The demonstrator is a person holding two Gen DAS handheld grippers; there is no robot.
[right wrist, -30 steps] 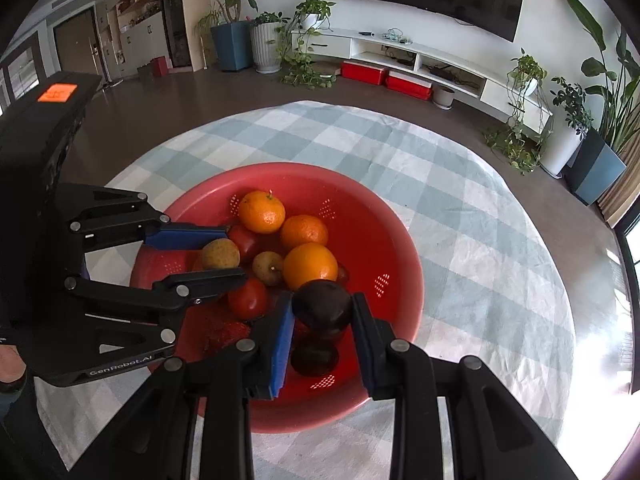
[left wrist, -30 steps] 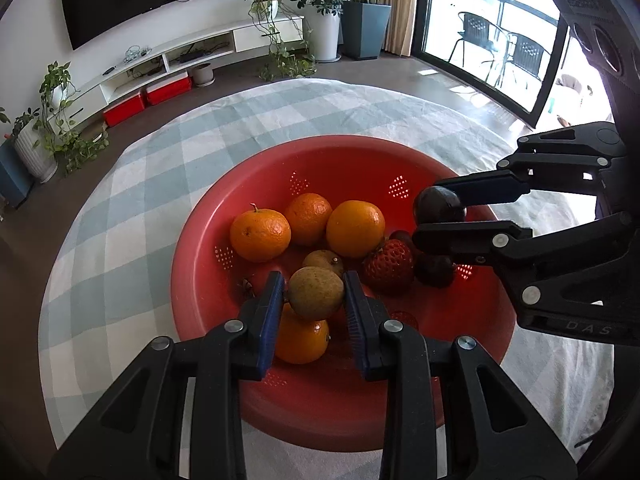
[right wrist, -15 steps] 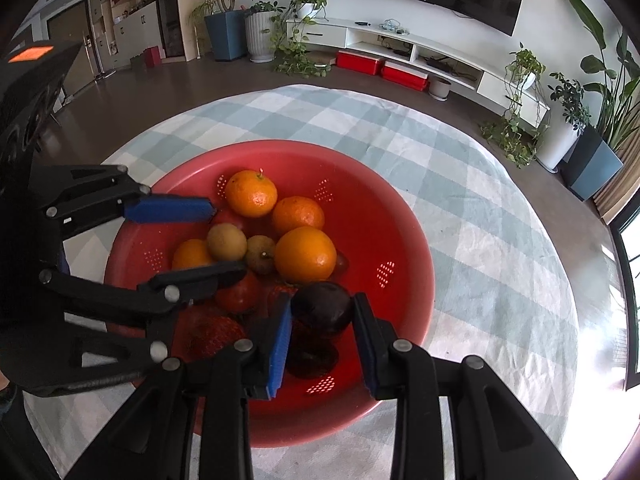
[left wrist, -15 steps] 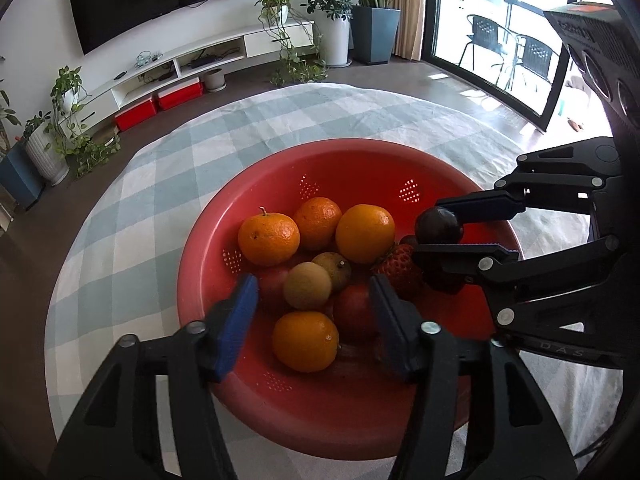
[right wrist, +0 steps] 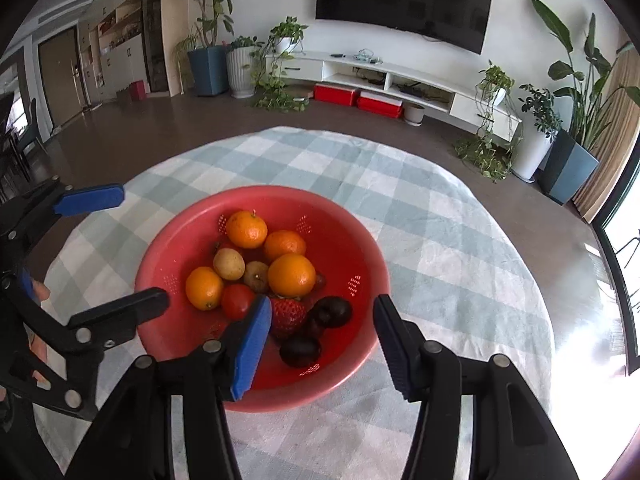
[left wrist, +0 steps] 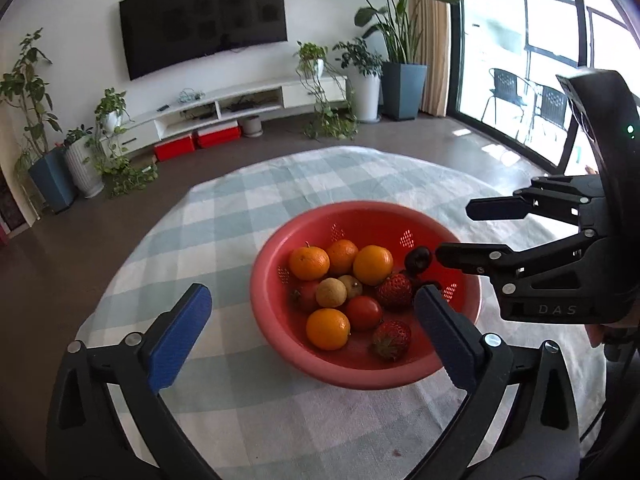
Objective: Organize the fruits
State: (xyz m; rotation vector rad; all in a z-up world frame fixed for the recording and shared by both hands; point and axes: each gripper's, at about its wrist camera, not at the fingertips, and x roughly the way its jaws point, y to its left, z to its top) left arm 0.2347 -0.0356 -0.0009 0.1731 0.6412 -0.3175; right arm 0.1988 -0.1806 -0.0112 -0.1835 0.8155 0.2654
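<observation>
Both grippers are spread wide and hold nothing: the left gripper (left wrist: 312, 328) hangs above the near-left rim of the red colander (right wrist: 168, 360), and the right gripper (right wrist: 320, 336) hangs over its near-right side, its blue pad (right wrist: 252, 348) just above a strawberry (right wrist: 286, 316). All the fruit in view lies inside the colander, which sits on the checked cloth of the round desk (right wrist: 460, 264): four oranges, among them the largest (right wrist: 291, 274), two small brown fruits (right wrist: 229, 264), a tomato (right wrist: 237, 301), strawberries, and dark plums (right wrist: 334, 312) clustered at the right gripper's side. The step in hand looks like the pause after fruit has gone in, so the good move is to lift both grippers clear without brushing the rim, since the colander is light and could slide on the cloth. If another fruit is to be shifted, take it from straight above, with the fingers on either side of one piece only; the strawberries and tomato are soft and likely to bruise, so close gently. The plums are smooth and may roll against their neighbours.
</observation>
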